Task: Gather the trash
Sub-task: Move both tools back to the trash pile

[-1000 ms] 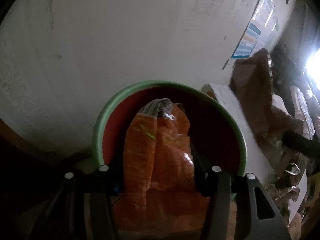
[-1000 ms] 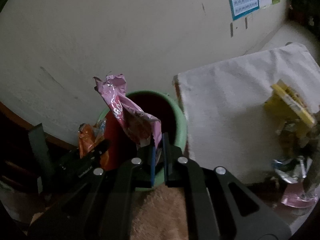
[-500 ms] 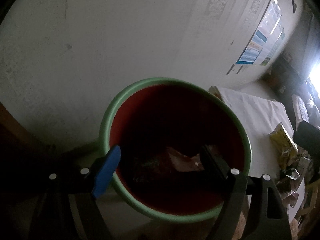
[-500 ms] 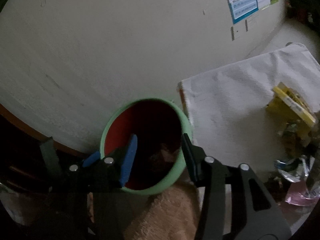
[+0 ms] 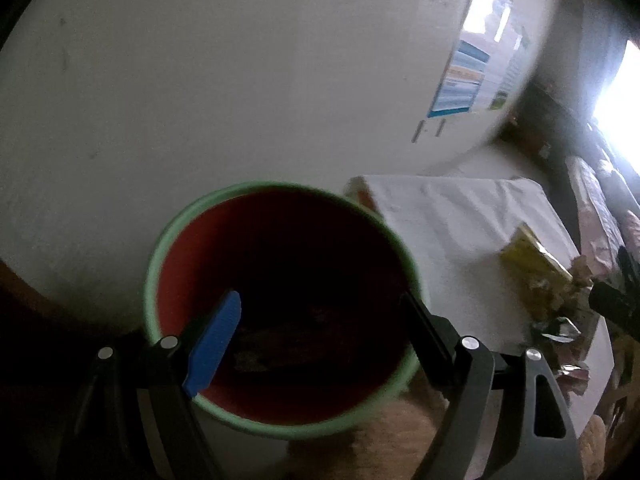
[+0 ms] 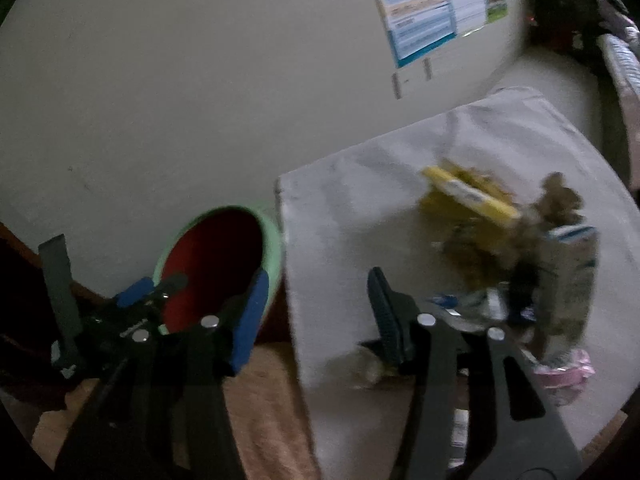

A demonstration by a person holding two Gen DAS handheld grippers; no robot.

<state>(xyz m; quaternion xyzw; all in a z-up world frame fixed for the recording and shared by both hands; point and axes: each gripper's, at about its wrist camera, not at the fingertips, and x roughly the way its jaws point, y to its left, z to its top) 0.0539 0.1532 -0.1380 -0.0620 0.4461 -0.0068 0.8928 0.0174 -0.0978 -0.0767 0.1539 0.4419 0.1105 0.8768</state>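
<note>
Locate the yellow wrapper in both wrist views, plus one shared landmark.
Left wrist: yellow wrapper at right, on the white cloth, right of the bin.
Right wrist: yellow wrapper right of centre, on the white cloth, at the trash pile's far edge.
Shared landmark: green-rimmed red bin, left of the cloth.

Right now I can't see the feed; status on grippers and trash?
Left gripper open over green-rimmed bin. Right gripper open, empty. Yellow packet and wrappers on white cloth. Nothing blocking.

Bin (image 5: 160,264): red inside, green rim. Left tool (image 5: 320,320): black, one blue pad. Wrapper (image 6: 468,196) yellow on white counter (image 6: 344,216).
</note>
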